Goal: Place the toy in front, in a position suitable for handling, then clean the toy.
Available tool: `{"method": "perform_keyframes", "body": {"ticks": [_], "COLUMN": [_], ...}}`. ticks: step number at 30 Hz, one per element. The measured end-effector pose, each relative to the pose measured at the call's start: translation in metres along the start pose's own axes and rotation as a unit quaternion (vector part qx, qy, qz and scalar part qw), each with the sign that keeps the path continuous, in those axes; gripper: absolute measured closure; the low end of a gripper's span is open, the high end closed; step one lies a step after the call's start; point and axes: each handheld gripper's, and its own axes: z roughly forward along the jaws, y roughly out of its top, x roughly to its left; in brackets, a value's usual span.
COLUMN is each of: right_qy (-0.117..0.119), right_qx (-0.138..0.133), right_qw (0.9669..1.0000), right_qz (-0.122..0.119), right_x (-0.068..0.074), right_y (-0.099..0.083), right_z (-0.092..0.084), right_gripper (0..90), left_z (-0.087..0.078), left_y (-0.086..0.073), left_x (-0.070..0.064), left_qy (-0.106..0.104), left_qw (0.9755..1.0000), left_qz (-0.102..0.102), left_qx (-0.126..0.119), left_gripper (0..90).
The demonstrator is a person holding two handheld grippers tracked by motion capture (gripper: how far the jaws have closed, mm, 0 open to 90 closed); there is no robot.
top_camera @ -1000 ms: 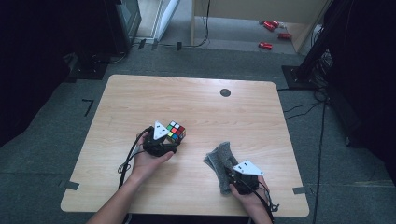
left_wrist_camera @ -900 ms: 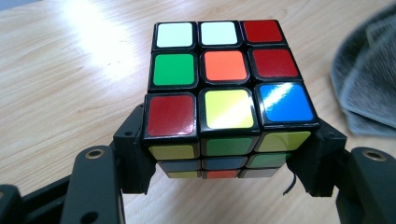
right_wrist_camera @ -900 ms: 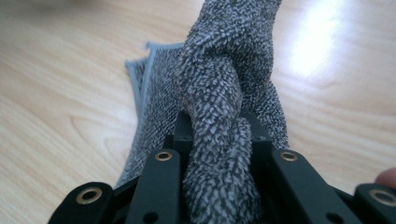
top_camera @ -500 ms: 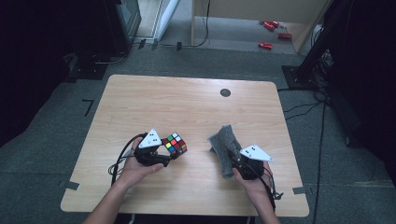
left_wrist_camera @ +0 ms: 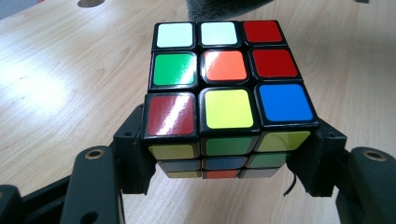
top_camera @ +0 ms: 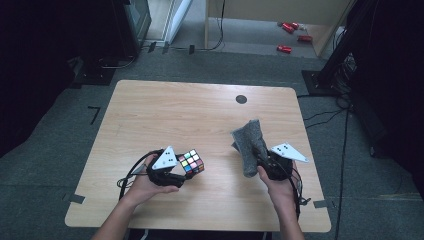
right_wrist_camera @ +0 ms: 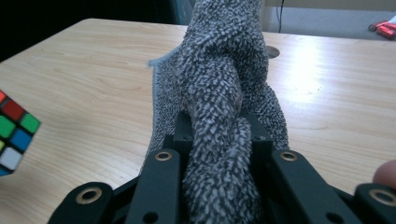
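Note:
A scrambled colour cube (top_camera: 191,162) is held just above the wooden table (top_camera: 175,110) at the front left, with my left gripper (top_camera: 184,172) shut on its two sides. In the left gripper view the cube (left_wrist_camera: 229,88) fills the space between both black jaws, its top face towards the camera. At the front right my right gripper (top_camera: 260,162) is shut on a bunched grey cloth (top_camera: 251,142) that stands up off the table. The right gripper view has the cloth (right_wrist_camera: 224,93) squeezed between the jaws, and the cube (right_wrist_camera: 14,133) at the left edge.
A small dark round hole (top_camera: 241,99) sits near the table's far edge. Red objects (top_camera: 290,35) lie on the floor beyond the table, next to a wooden cabinet. Cables trail from both grippers over the table's near edge.
My right gripper has lifted the grey cloth off the table and carried it up and away from the front edge. The left gripper with the cube shifted slightly towards the near left.

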Motion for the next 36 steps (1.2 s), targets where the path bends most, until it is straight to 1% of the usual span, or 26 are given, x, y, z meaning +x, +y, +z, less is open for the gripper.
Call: {"method": "perform_keyframes", "body": {"ticks": [1,3,4,6,7,9,11,13,16,19,21,23,27,29,30,36], "right_qy": [0.005,0.013,0.017,0.022,0.025,0.026,0.027,0.032,0.035,0.036,0.037,0.043,0.052,0.056,0.058,0.079], "right_qx": [0.002,0.006,0.006,0.006,0.004,0.002,0.0,-0.002,-0.007,-0.012,-0.015,-0.017,-0.02,-0.022,-0.023,-0.027], "right_qw": [1.0,0.9999,0.9997,0.9996,0.9995,0.9994,0.9994,0.9993,0.9991,0.9991,0.999,0.9988,0.9982,0.9978,0.9977,0.996], "right_qz": [0.001,-0.009,-0.015,-0.02,-0.02,-0.021,-0.019,-0.017,-0.021,-0.02,-0.018,-0.019,-0.023,-0.026,-0.027,-0.034], "right_x": [0.001,0.006,0.008,0.013,0.015,0.018,0.02,0.021,0.024,0.026,0.028,0.031,0.038,0.042,0.044,0.059], "right_y": [-0.001,-0.002,-0.001,-0.001,0.0,0.001,0.001,0.001,0.003,0.005,0.006,0.007,0.009,0.009,0.01,0.013], "right_z": [0.0,0.001,0.001,0.001,0.001,0.0,-0.002,-0.003,-0.006,-0.008,-0.008,-0.009,-0.009,-0.01,-0.01,-0.009], "right_gripper": [73.7,73.5,73.4,73.2,73.1,72.8,72.4,72.1,71.6,71.2,71.2,71.4,71.5,71.5,71.4,71.3], "left_z": [0.0,-0.002,-0.003,-0.006,-0.006,-0.006,-0.005,-0.004,-0.002,-0.001,-0.002,-0.003,-0.002,0.0,0.001,0.007], "left_y": [-0.001,-0.002,-0.002,-0.002,-0.002,-0.003,-0.003,-0.003,-0.002,-0.002,-0.003,-0.002,-0.002,-0.001,-0.001,0.001], "left_x": [0.002,0.006,0.007,0.01,0.011,0.012,0.012,0.011,0.009,0.007,0.007,0.006,0.003,0.0,-0.001,-0.005], "left_qy": [-0.003,-0.011,-0.012,-0.015,-0.012,-0.008,-0.011,-0.014,-0.016,-0.014,-0.023,-0.027,-0.022,-0.014,-0.012,-0.007], "left_qw": [0.9999,0.9994,0.9991,0.9986,0.9987,0.9987,0.9985,0.9984,0.9987,0.9988,0.9984,0.9982,0.9984,0.999,0.9992,0.9995], "left_qz": [-0.007,-0.024,-0.026,-0.028,-0.027,-0.024,-0.029,-0.027,-0.021,-0.024,-0.028,-0.024,-0.02,-0.007,-0.004,-0.003], "left_qx": [-0.008,-0.024,-0.032,-0.041,-0.043,-0.043,-0.046,-0.047,-0.043,-0.041,-0.044,-0.047,-0.047,-0.041,-0.038,-0.031], "left_gripper": [34.3,34.4,34.4,34.4,34.4,34.5,34.4,34.5,34.4,34.4,34.4,34.3,34.4,34.4,34.4,34.4]}}
